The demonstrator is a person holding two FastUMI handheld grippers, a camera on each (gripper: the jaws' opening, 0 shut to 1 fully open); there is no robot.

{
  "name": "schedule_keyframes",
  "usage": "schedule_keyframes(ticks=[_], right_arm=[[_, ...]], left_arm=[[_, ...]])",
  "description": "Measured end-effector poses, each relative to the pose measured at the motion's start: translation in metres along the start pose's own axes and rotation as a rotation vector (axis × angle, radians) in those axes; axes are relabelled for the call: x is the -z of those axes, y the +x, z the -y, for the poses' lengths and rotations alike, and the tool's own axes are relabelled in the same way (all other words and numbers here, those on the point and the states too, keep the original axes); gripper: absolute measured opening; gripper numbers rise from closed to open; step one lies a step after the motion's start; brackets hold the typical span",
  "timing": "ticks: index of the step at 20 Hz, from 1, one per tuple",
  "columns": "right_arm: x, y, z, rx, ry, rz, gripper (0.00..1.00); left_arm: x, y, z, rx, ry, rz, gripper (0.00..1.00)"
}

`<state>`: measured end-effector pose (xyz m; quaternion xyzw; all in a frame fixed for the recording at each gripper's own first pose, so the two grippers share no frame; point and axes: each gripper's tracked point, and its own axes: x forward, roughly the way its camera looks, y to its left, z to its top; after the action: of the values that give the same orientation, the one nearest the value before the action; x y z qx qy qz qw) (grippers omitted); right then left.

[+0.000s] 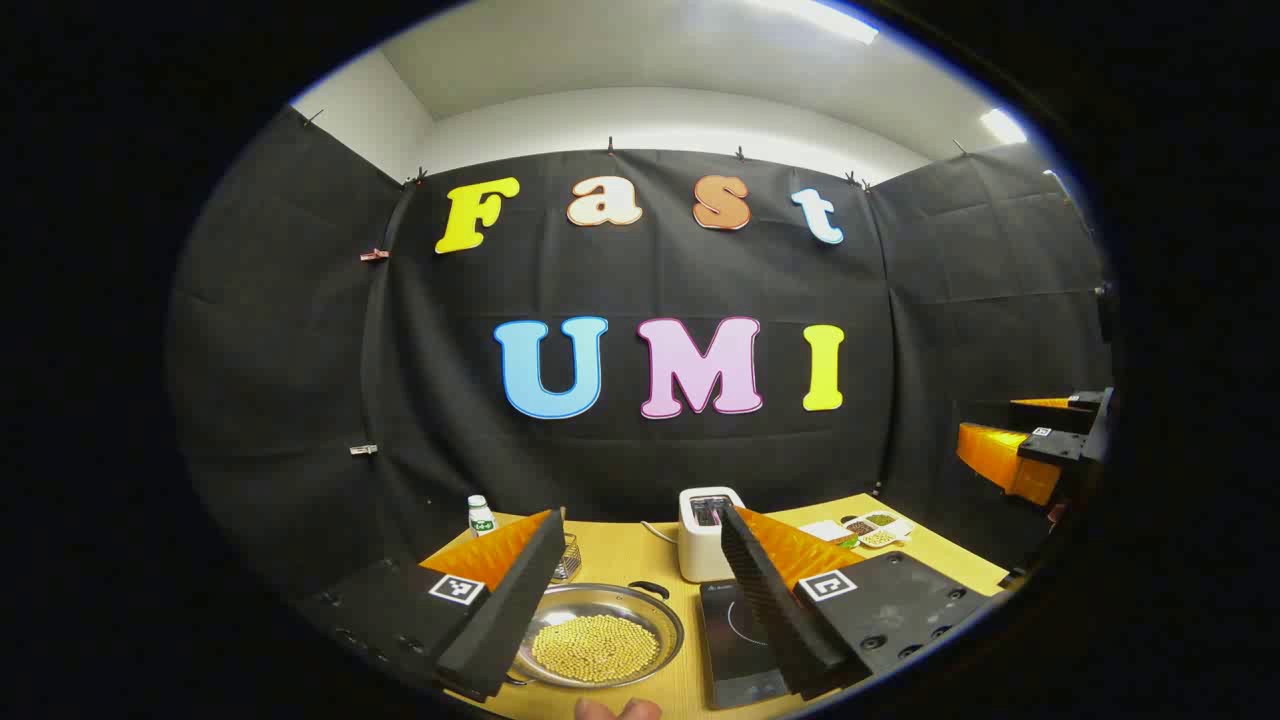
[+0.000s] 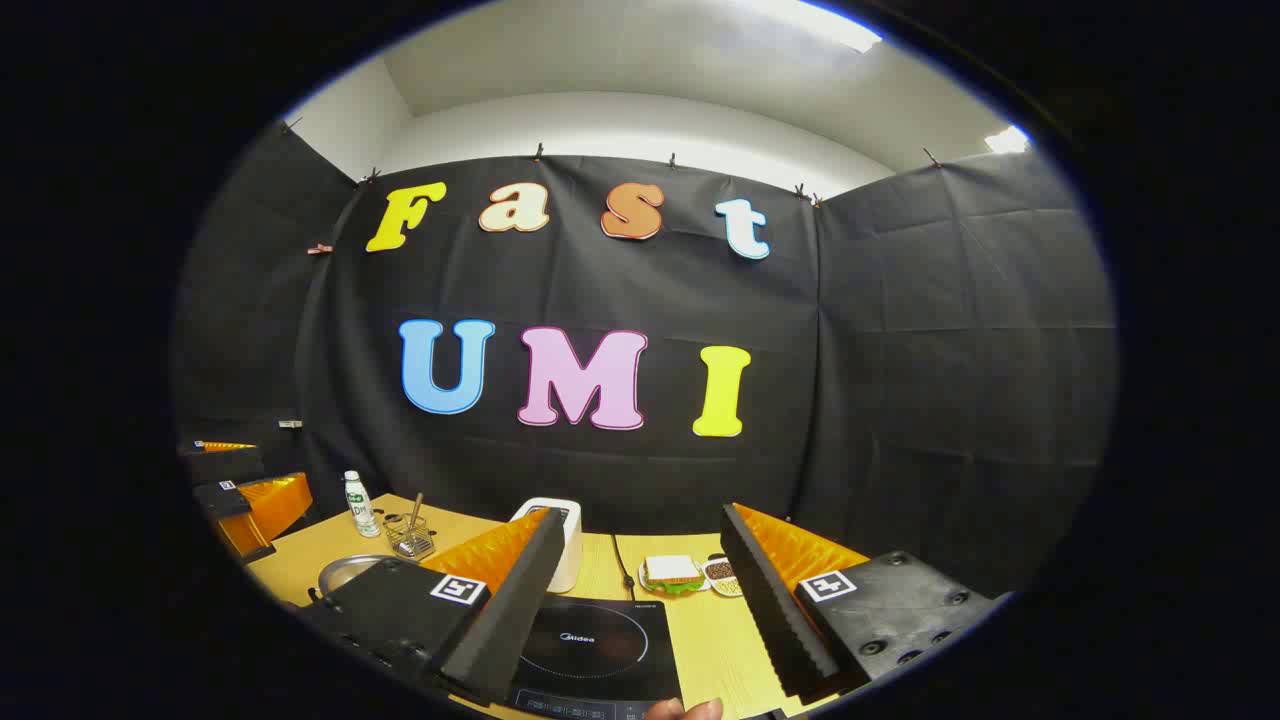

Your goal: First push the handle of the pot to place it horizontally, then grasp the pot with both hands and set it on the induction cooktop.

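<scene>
In the left gripper view, my left gripper [image 1: 640, 610] hangs above the near edge of the wooden table [image 1: 625, 555] with its two fingers spread wide and nothing between them. The pot [image 1: 600, 632], a shallow metal pan, sits on the table just below and between the fingers, closer to the left finger, which covers part of its rim. It holds a heap of small yellow beans [image 1: 594, 648]. One dark handle [image 1: 649, 590] arches at the pot's far rim. The induction cooktop [image 1: 738, 640] lies just to the right of the pot, partly under the right finger. Behind them I count one white toaster [image 1: 704, 532], one small bottle [image 1: 481, 516] at the far left, one wire basket [image 1: 567, 558] and one divided white tray [image 1: 872, 529] with darker and paler bits in its compartments. The other gripper [image 1: 1040, 440] shows at the far right edge, off the table.

In the right gripper view, my right gripper [image 2: 640, 610] also stands wide open and holds nothing. The induction cooktop [image 2: 598, 648] lies directly below, between the fingers. The pot [image 2: 345, 572] is well off to the left, mostly hidden behind the left finger; I can see just a piece of its rim. One bottle [image 2: 358, 504] and one wire basket [image 2: 409, 540] with a stick in it stand behind it. The toaster [image 2: 562, 540] peeks out past the left finger, and one plate carries a sandwich [image 2: 671, 573]. The other gripper [image 2: 245, 490] shows at the left edge.
</scene>
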<state>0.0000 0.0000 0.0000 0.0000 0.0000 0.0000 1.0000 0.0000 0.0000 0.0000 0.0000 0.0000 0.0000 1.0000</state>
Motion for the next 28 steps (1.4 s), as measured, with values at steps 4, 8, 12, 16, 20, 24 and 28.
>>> schedule_keyframes(ticks=[4, 8, 12, 16, 20, 24, 28], right_arm=[[0.0, -0.003, -0.002, -0.007, 0.005, 0.002, 0.96], [-0.001, -0.003, -0.003, -0.006, 0.004, 0.004, 0.98], [-0.002, -0.002, -0.001, 0.002, 0.004, 0.006, 0.98], [-0.002, -0.003, 0.001, 0.008, 0.001, 0.005, 0.96], [-0.003, -0.002, 0.001, 0.012, 0.002, 0.007, 0.96], [-0.003, -0.005, 0.001, 0.01, -0.004, 0.003, 0.96], [-0.004, -0.005, 0.002, 0.012, -0.005, 0.007, 0.98]], left_arm=[[0.003, 0.0, 0.001, 0.002, -0.004, -0.003, 0.98], [0.002, 0.001, 0.001, 0.003, -0.005, 0.0, 0.98], [0.002, 0.001, 0.0, 0.002, -0.005, 0.0, 0.98], [0.003, 0.002, -0.001, -0.001, -0.011, -0.001, 0.98], [0.001, 0.002, 0.0, 0.003, -0.012, 0.004, 0.98], [0.001, 0.001, 0.013, 0.057, -0.025, 0.007, 0.94], [0.007, -0.006, 0.024, 0.129, -0.034, -0.019, 0.27]])
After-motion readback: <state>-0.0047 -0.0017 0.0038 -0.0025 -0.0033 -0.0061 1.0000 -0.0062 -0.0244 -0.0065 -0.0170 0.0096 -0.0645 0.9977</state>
